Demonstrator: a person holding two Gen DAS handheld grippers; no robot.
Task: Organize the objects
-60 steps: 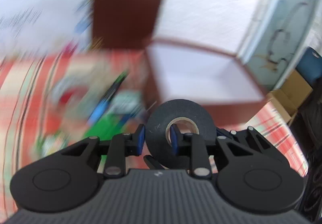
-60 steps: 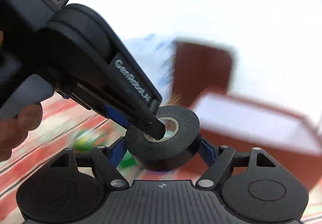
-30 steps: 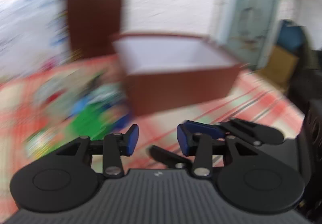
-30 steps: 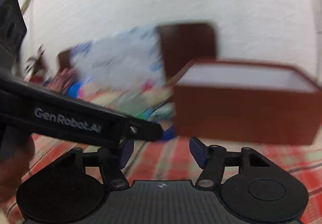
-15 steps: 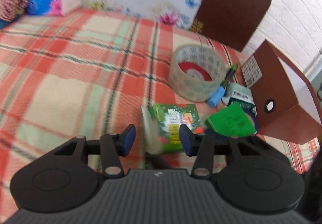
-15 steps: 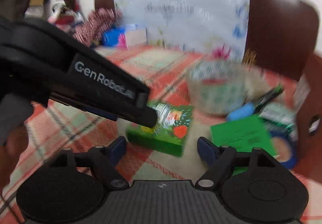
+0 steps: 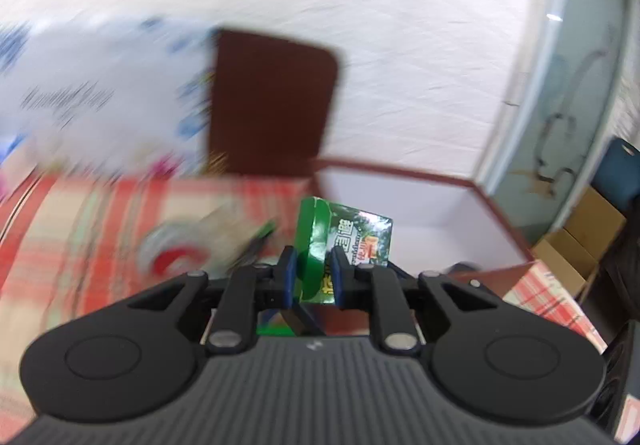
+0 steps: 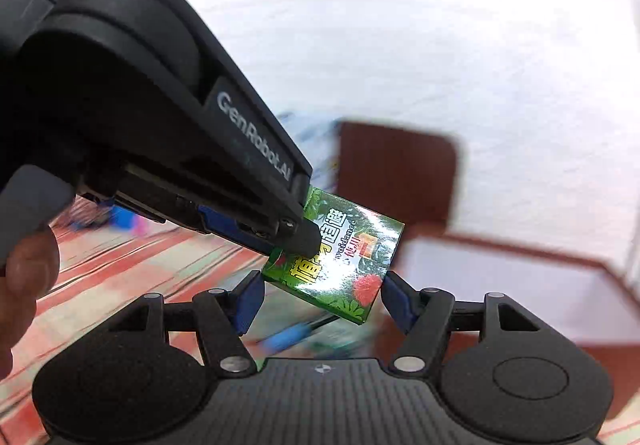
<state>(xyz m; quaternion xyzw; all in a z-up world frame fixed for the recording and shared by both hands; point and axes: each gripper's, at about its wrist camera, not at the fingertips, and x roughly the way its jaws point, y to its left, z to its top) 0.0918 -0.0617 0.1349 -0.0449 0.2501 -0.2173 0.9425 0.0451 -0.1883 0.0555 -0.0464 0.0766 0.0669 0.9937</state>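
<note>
My left gripper [image 7: 311, 277] is shut on a small green printed box [image 7: 344, 241] and holds it in the air, in front of the open brown storage box [image 7: 500, 205] with a white inside. In the right wrist view the same green box [image 8: 340, 257] hangs between my right gripper's [image 8: 320, 301] blue pads [image 8: 248, 301], which stand apart from it. The left gripper's fingers [image 8: 296, 233] pinch the green box from the upper left. My right gripper is open.
A clear tape roll [image 7: 176, 253] and a pen [image 7: 256, 241] lie blurred on the red plaid cloth [image 7: 80, 229]. The brown lid [image 7: 272, 105] leans on the white wall behind. Cardboard boxes [image 7: 576, 245] stand at the far right. A blue item [image 8: 288, 337] lies below the right gripper.
My left gripper was open above the green box on the cloth. It has shut on the box and lifted it toward the brown storage box. The right gripper rose with it.
</note>
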